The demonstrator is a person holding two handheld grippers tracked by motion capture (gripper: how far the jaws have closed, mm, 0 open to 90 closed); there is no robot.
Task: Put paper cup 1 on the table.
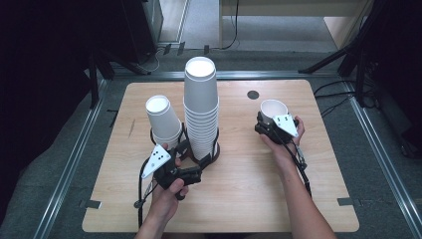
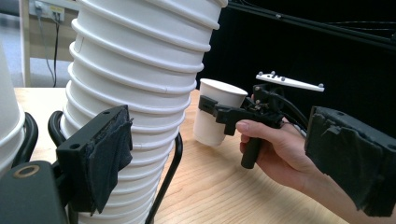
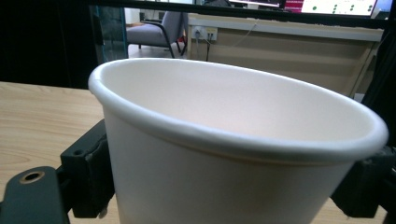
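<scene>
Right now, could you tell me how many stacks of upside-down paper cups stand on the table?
2: a tall stack mid-table with the left hand-held gripper at its base, and a short stack just to its left. A single upright cup sits apart.

Single cup: white paper, upright, mouth open, at 3 o'clock.
Tall stack: white cups, upside down, table centre.
</scene>
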